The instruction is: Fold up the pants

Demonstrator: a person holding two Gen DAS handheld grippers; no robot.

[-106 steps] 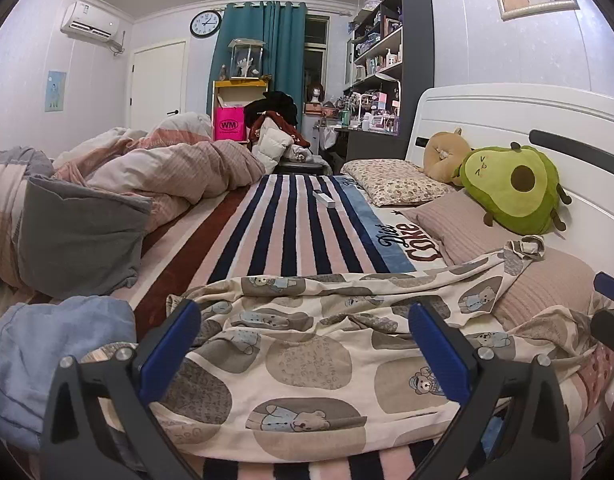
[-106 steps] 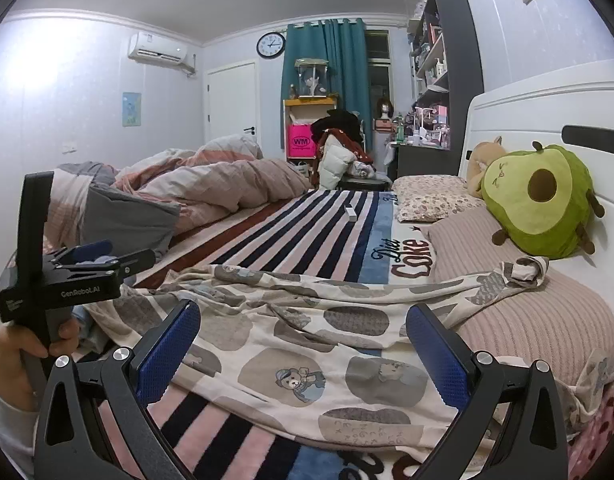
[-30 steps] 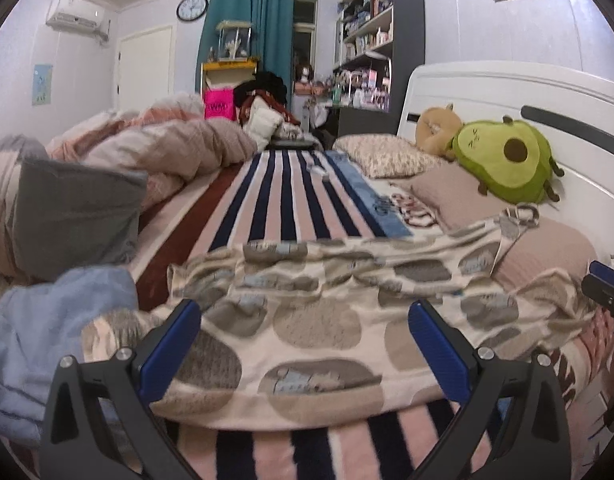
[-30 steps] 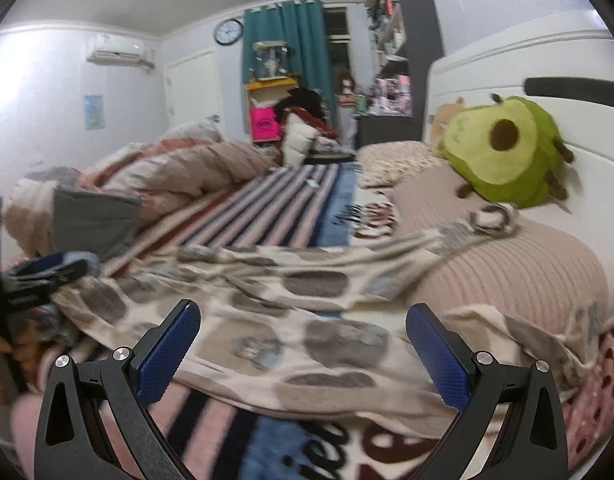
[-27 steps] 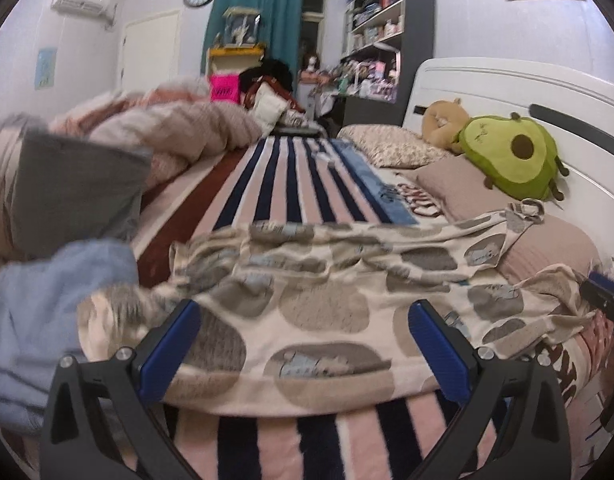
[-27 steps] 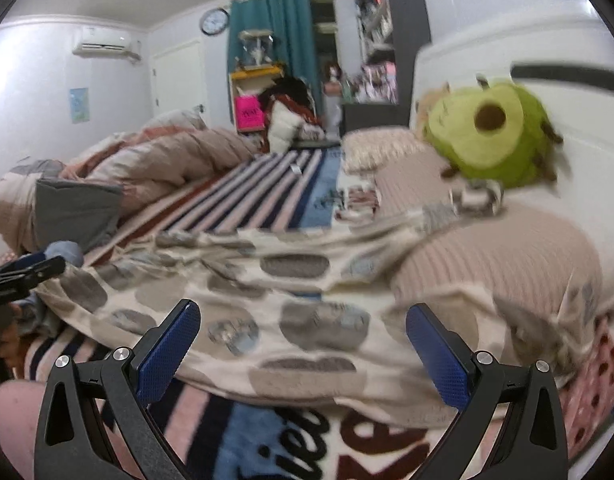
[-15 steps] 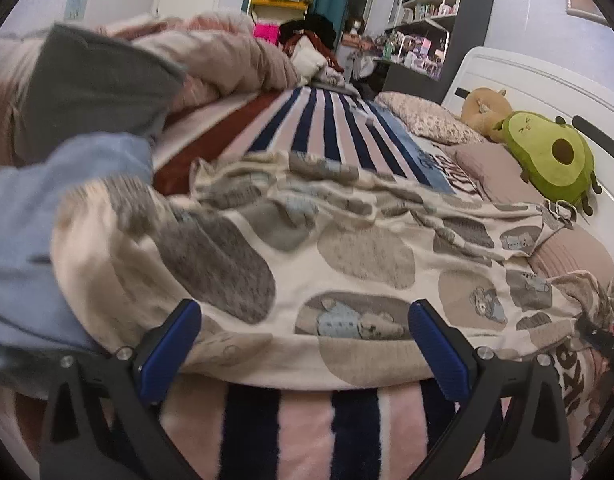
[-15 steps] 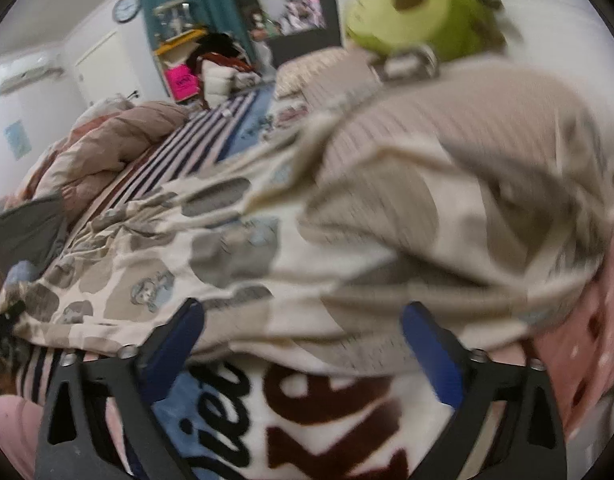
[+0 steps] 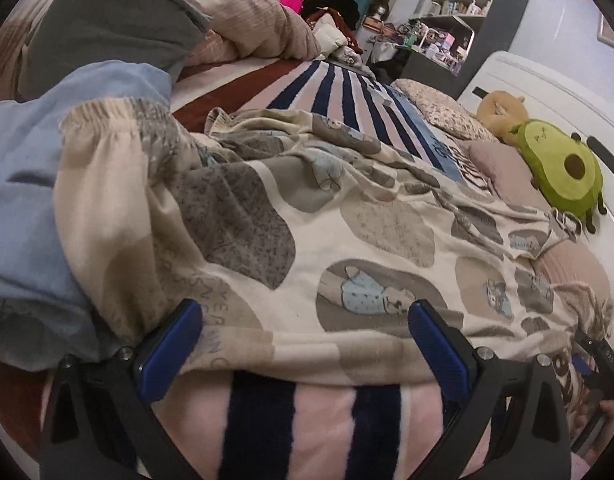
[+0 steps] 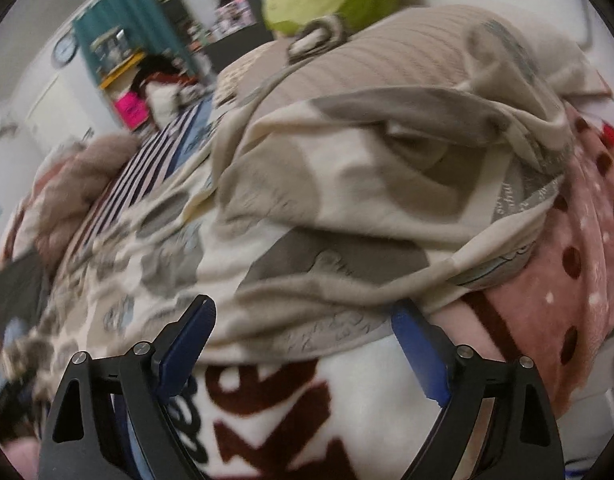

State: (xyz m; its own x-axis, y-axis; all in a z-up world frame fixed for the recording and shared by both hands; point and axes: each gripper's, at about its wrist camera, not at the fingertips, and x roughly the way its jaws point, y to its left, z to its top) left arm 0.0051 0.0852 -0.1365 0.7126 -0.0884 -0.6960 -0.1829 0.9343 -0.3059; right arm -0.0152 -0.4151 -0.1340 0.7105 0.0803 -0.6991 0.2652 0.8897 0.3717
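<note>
While the bed (image 9: 291, 420) with its striped blanket fills everything beneath and ahead of both grippers, your pants (image 9: 307, 216) lie spread across it, just beyond the fingertips of each tool. From the left gripper (image 9: 303, 348) the gathered waistband sits ahead and to its left, resting against a blue garment (image 9: 23, 184), and the legs run away to its right towards a beige pillow (image 9: 571, 256) and an avocado plush (image 9: 563, 168).

From the right gripper (image 10: 303, 344) the leg ends are bunched straight ahead, heaped over the pillow, with a pink spotted cloth (image 10: 579, 280) just to its right.

Your left gripper stands wide open with nothing in it; the near hem lies between its pads but is not pinched. Your right gripper has just been narrowing a little, yet it is open too, the cloth edge sitting just ahead of its fingertips and ungripped.

I judge the pants to be light, soft and limp, a thin knit that will sag and slide on the plush blanket, not stiff or fragile. Take the waistband at its elastic edge with the left, and a firm bite of both bunched cuffs with the right, so that no layer slips free.
</note>
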